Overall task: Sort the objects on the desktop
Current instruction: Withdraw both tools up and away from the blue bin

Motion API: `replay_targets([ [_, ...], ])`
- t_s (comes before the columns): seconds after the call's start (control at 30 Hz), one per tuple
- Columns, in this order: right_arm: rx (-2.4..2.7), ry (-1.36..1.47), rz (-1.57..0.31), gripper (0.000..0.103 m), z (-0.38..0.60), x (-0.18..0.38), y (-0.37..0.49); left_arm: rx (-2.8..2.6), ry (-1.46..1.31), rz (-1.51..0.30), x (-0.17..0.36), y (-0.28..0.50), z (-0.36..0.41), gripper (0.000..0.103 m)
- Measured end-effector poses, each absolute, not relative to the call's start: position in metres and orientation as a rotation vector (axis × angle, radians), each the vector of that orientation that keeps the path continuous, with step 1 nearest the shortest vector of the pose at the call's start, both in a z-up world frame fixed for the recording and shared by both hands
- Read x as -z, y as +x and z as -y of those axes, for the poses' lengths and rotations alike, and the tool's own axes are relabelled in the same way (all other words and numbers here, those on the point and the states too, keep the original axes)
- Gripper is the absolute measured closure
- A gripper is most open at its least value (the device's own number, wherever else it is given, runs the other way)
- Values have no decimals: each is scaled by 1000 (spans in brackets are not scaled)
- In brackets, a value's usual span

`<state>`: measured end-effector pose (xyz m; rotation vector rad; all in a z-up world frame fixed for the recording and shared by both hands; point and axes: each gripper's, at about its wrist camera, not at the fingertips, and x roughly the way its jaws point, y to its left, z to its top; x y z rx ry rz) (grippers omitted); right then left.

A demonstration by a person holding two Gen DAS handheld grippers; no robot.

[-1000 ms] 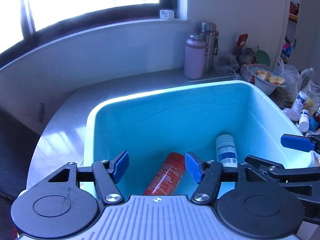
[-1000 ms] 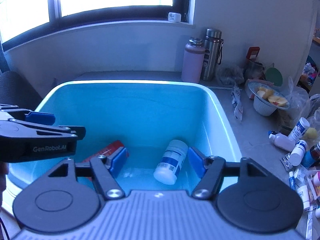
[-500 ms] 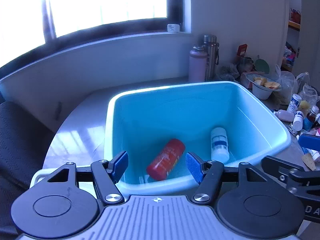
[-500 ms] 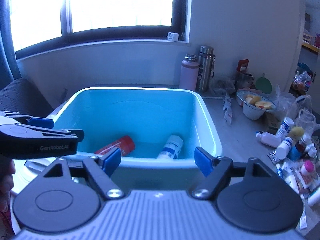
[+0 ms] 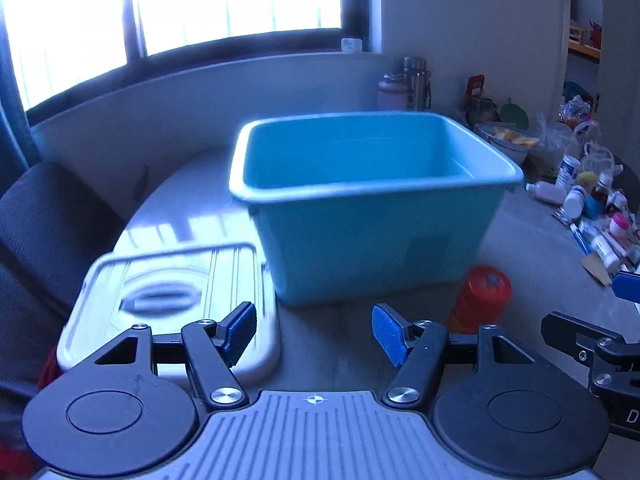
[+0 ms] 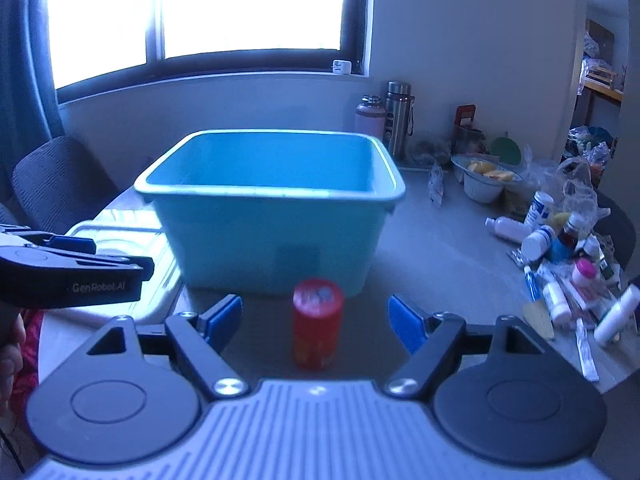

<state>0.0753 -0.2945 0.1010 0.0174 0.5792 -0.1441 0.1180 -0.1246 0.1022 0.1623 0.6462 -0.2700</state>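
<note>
So on the far left there's a white lid (image 5: 168,292) lying flat on the table (image 6: 440,248), right beside the teal bin (image 6: 272,216). The left gripper (image 5: 314,334) is spread open with nothing in it. A red can (image 6: 318,322) stands upright just in front of the bin, framed by the right gripper (image 6: 316,316), whose jaws have just been opening and aren't touching it; a pile of small bottles and tubes (image 6: 568,276) is off right.

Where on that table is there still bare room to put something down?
Bare tabletop lies between the teal bin and the heap of small bottles and tubes. A narrower strip lies before the bin, shared with the upright red canister. The white lid fills the bin's other side.
</note>
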Motion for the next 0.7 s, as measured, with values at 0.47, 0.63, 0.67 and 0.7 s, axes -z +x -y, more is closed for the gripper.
replay_targets([
  [0.47,144,25,-543,23,271,-50,36,175,118,-639,-45,77,81,36],
  [0.63,168,21,-522,23,266,-28,32,157,114,-620,-26,77,79,36],
  [0.67,170,22,-518,23,265,-24,31,154,121,-621,-22,77,80,36],
  [0.7,172,22,-515,23,265,-20,31,152,131,-624,-18,78,81,36],
])
